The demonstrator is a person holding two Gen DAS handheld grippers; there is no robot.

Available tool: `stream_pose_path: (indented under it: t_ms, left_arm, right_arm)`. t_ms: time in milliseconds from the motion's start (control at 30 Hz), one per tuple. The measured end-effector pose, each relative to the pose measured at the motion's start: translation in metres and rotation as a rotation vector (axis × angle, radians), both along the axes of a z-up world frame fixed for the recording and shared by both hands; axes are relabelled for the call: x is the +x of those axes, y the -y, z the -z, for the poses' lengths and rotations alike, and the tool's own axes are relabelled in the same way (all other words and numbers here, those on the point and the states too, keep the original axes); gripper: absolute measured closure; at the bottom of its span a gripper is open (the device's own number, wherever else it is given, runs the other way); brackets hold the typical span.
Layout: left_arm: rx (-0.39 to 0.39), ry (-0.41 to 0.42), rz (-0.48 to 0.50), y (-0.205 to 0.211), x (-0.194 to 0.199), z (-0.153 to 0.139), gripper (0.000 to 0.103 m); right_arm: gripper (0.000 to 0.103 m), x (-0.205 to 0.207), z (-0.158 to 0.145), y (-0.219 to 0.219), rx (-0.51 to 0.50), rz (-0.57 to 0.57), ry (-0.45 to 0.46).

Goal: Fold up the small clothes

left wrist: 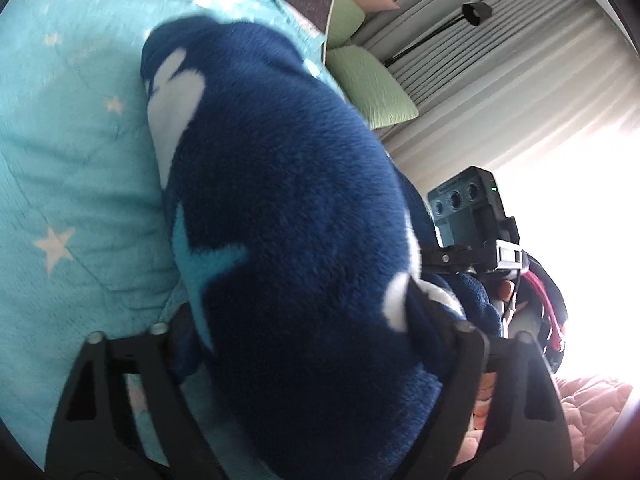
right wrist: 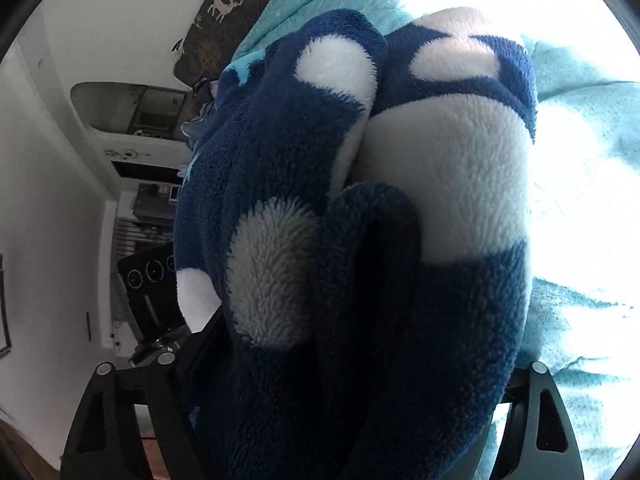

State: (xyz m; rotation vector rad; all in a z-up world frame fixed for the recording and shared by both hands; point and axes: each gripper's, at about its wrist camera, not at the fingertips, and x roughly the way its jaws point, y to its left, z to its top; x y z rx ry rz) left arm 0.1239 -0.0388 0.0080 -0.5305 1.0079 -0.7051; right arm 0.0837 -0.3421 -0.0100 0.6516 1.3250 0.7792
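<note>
My left gripper and right gripper each have the navy fleece garment bunched thick between their fingers, clenched on it as far as I can tell, though the fingertips are buried in the pile. The fleece is lifted over the turquoise star-print bedspread, with open bedding to my left and green pillows and grey curtains beyond. From the right wrist, a white wall bounds the far side.

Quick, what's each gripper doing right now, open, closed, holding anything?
Left gripper: closed on the blue fleece garment.
Right gripper: closed on the same fleece garment, bunched between its fingers.
</note>
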Motion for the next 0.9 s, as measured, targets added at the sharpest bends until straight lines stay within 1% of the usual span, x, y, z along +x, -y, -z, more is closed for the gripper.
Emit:
stream_pose_path:
  t_ms: [33,67,133,233,367,400,433,533,700,733,833,900]
  left_arm:
    - [-0.005,0.019,-0.012,-0.001,-0.003,-0.009,0.024]
    - [-0.010,0.038,-0.023,-0.002,-0.004,-0.016,0.024]
    - [-0.021,0.090,-0.041,-0.007,-0.008,-0.034,0.024]
    - [-0.006,0.188,-0.047,-0.010,-0.007,-0.067,0.024]
    - [0.045,0.307,-0.054,-0.008,0.012,-0.116,0.024]
    - [0.061,0.336,-0.055,-0.006,0.020,-0.129,0.024]
    - [0.082,0.372,-0.056,-0.002,0.032,-0.146,0.024]
    - [0.110,0.413,-0.057,0.005,0.069,-0.176,0.024]
    - [0.151,0.448,-0.057,0.029,0.150,-0.221,0.024]
    - [0.158,0.457,-0.057,0.033,0.160,-0.224,0.024]
    - [0.198,0.486,-0.067,0.048,0.212,-0.231,0.024]
    - [0.222,0.495,-0.075,0.056,0.241,-0.225,0.024]
  right_arm:
    - [0.030,-0.004,-0.009,0.000,-0.012,0.009,0.031]
    - [0.032,-0.010,-0.019,-0.001,-0.018,0.016,0.063]
    - [0.033,-0.015,-0.038,-0.002,-0.015,0.023,0.118]
    - [0.033,-0.018,-0.074,-0.004,0.006,0.016,0.218]
    - [0.033,-0.006,-0.128,-0.004,0.009,0.004,0.366]
    - [0.033,0.000,-0.139,-0.002,0.017,0.000,0.391]
    - [0.033,0.008,-0.151,-0.001,0.031,-0.005,0.413]
    - [0.033,0.042,-0.186,0.009,0.070,-0.006,0.460]
    - [0.032,0.107,-0.242,0.026,0.045,0.040,0.541]
    - [0.032,0.120,-0.251,0.030,0.040,0.050,0.555]
    - [0.031,0.167,-0.269,0.045,0.035,0.110,0.571]
    - [0.031,0.194,-0.271,0.053,0.035,0.142,0.564]
